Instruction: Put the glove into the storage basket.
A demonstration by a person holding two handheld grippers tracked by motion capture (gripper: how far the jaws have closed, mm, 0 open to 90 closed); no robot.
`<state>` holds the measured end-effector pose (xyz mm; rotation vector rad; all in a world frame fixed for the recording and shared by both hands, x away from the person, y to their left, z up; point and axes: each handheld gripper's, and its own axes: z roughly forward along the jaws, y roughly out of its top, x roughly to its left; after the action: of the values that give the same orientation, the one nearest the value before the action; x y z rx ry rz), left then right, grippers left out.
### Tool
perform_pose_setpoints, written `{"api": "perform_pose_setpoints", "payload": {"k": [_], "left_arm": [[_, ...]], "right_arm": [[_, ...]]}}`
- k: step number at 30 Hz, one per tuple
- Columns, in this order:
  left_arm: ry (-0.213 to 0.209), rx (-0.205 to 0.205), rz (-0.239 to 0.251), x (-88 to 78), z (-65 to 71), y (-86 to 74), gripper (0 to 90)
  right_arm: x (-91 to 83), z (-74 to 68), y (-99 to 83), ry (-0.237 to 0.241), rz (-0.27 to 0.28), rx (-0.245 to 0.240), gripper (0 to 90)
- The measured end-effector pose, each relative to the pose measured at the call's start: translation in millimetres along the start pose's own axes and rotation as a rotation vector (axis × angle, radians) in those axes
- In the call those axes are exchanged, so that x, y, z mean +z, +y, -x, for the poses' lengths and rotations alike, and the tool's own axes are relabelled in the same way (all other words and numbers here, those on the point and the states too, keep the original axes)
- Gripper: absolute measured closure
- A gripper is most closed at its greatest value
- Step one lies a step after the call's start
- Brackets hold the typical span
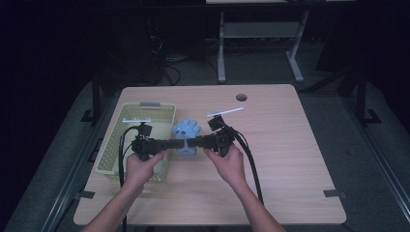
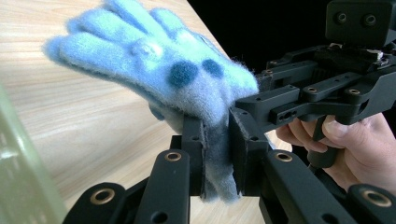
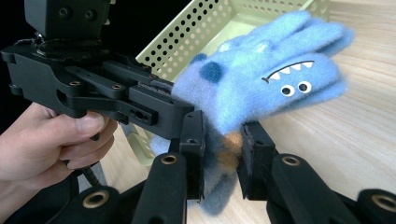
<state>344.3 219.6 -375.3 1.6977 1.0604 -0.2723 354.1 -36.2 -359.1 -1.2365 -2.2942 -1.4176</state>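
A fuzzy light-blue glove (image 1: pixel 186 131) with dark blue spots and a monster face (image 3: pixel 289 79) hangs just above the wooden table (image 1: pixel 280 145), fingers pointing away from me. My left gripper (image 1: pixel 181 143) comes in from the left, and my right gripper (image 1: pixel 192 142) from the right. In the left gripper view my left gripper (image 2: pixel 217 144) is shut on the glove's cuff (image 2: pixel 217 168). In the right gripper view my right gripper (image 3: pixel 223 144) is shut on the same cuff (image 3: pixel 219 186). The two gripper heads nearly touch.
A pale green perforated basket (image 1: pixel 110 145) stands on the table's left side, right beside my left hand (image 1: pixel 142 166); its wall also appears as the basket (image 3: pixel 210 28). A round cable hole (image 1: pixel 241 97) lies near the far edge. Behind the table stands another desk's frame (image 1: pixel 221 48).
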Motion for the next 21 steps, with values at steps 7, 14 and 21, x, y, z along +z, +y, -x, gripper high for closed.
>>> {"api": "perform_pose_setpoints", "payload": {"k": [7, 14, 21], "left_arm": [[0.0, -0.006, 0.004, -7.8, -4.7, 0.7, 77.0], [0.016, -0.018, 0.013, -15.6, -8.1, 1.8, 77.0], [0.026, -0.014, 0.017, -24.9, -12.5, 2.4, 77.0]], "right_arm": [[7.5, -4.6, 4.6, 0.004, -0.007, -0.003, 74.5], [15.9, -8.8, 10.6, 0.0, -0.014, -0.016, 74.5], [24.0, -12.5, 15.0, 0.009, -0.018, -0.024, 74.5]]}}
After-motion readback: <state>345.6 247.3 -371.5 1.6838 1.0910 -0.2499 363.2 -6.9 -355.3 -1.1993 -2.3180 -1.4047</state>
